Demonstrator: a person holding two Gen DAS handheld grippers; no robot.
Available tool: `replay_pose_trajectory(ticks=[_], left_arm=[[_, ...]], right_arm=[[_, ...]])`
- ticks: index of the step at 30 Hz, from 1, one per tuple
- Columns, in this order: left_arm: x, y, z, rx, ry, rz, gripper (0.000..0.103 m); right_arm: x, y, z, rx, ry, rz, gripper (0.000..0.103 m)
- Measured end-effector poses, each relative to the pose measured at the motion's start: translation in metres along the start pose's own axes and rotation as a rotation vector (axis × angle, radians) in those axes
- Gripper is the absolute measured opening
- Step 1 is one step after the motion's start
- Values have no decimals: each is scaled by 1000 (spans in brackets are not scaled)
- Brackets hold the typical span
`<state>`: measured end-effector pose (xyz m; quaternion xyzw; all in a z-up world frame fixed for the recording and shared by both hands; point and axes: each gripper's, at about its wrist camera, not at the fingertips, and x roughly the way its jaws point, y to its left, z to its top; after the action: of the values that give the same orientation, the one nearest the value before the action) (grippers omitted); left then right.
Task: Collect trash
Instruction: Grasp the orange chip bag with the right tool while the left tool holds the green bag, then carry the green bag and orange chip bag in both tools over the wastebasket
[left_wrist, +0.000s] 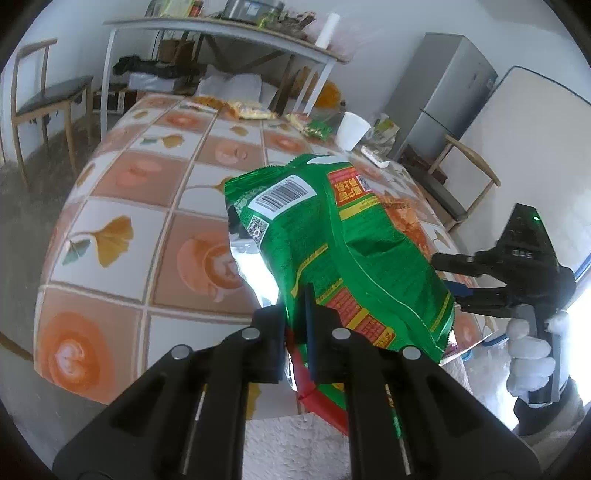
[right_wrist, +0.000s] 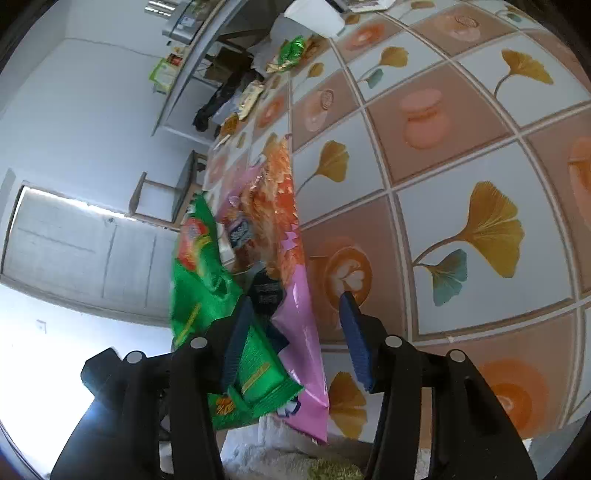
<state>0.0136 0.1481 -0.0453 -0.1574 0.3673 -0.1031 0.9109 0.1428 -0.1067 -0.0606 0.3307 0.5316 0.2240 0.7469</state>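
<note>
Above the bench's (left_wrist: 122, 221) near edge, my left gripper (left_wrist: 295, 325) clenched the green bag (left_wrist: 332, 236), its length running away; my right jaws (right_wrist: 295, 339) gaped around the pink wrapper (right_wrist: 299, 314).

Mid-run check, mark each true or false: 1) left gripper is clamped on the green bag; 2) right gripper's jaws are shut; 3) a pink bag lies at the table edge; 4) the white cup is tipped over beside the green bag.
1) True: the left gripper is shut on the green bag, lifted above the table.
2) False: the right gripper stands open, blue pads apart around the pink bag.
3) True: it overhangs the near edge.
4) False: the white cup stands upright at the far end.
</note>
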Motion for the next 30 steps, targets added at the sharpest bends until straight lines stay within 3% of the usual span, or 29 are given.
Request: replay_pose_trajectory(ticks=[12,30], left_arm=[[-1,-11,-3,33,-19,-44,4],[-2,-25,5,33,-39,-114,2]], right_arm=[[-3,5,0,-9,-66,-32,13],[-95,-34,5,63,-323,-136,9]])
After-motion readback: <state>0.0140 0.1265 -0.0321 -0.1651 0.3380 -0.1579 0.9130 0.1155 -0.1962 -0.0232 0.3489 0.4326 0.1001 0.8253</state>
